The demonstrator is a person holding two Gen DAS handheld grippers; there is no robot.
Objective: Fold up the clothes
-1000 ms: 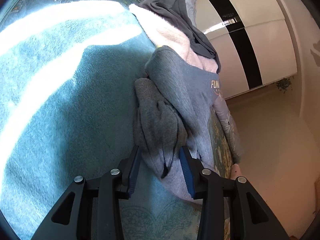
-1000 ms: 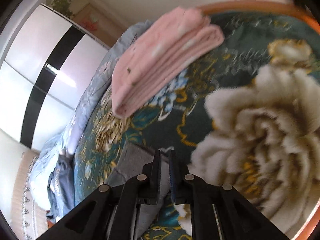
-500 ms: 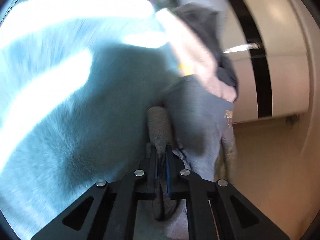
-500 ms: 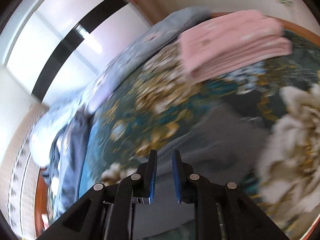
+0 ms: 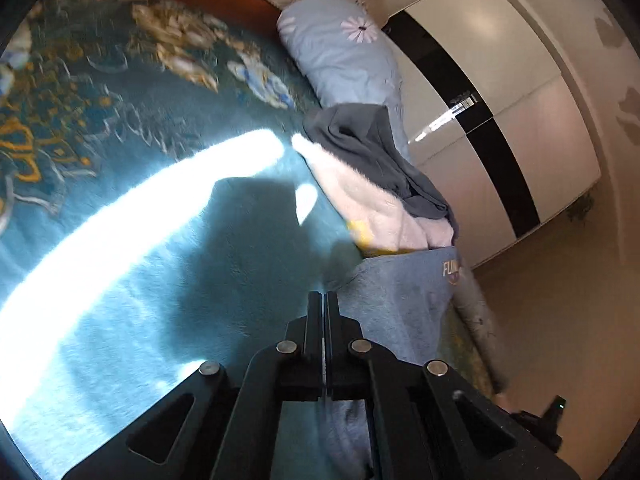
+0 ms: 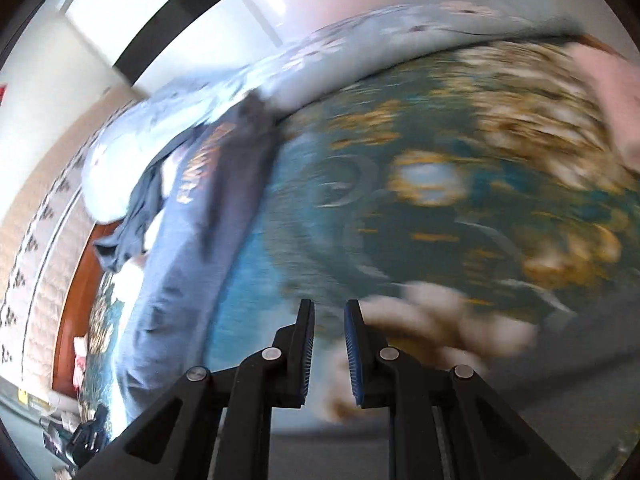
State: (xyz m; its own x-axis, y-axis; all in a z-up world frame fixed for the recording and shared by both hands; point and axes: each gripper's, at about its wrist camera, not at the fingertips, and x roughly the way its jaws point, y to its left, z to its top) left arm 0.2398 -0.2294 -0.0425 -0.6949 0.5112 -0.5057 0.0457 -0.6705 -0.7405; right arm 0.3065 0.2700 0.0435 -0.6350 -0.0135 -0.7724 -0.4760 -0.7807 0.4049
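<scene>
Gripping the soft grey sweatshirt on the bed

I'm seeing the left gripper (image 5: pixel 323 300) with jaws pressed together, seemingly pinching the grey sweatshirt (image 5: pixel 400 292) at lower centre; the right gripper (image 6: pixel 329 312) has jaws spread, empty. Limp, light cloth; hems grip best.

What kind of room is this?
Most likely a bedroom: a bed under a teal floral blanket, a pale blue pillow at its head, and a tall white wardrobe with black stripes.

Gold lettering "FUN", cut off at the fold, on the blue-grey sweatshirt (image 5: pixel 404 292); in the right wrist view the lettering is blurred and illegible.
</scene>
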